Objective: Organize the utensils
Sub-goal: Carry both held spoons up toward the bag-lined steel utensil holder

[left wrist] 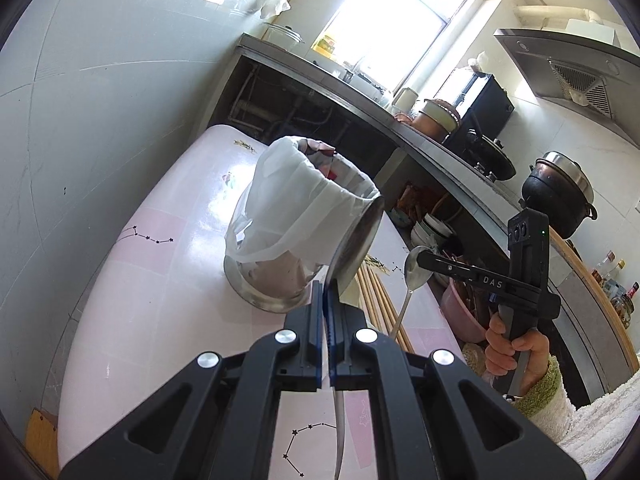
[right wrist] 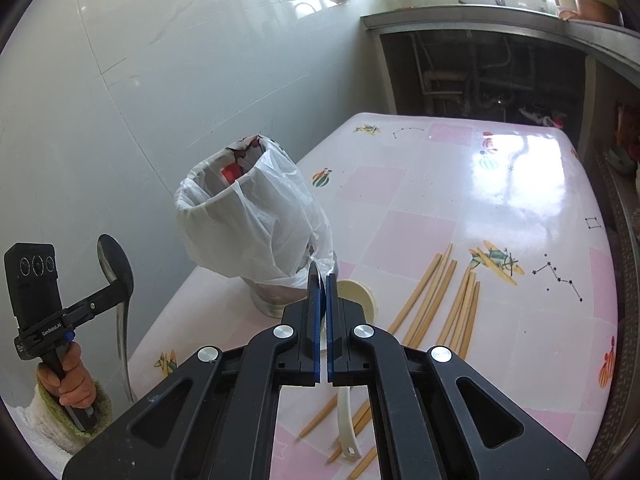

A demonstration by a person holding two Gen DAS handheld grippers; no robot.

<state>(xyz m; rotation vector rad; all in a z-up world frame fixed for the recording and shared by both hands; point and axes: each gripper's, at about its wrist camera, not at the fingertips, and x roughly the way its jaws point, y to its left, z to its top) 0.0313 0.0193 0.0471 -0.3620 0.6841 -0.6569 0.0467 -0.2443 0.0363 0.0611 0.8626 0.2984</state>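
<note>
Spoon [right wrist: 347, 408] handle half behind right tool [right wrist: 323, 280]

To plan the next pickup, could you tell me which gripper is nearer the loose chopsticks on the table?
Right. The right gripper hangs just above the chopsticks; the left gripper is off past the table edge, on the other side of the bagged container.

I am seeing daylight pouring in through the window [left wrist: 400, 16], which is blowing out to pure white. Glare is bouncing off the glossy worktop [right wrist: 516, 168]. The fisheye is bending straight lines and darkening the corners. Both views are staying sharp, shadows lying soft.
</note>
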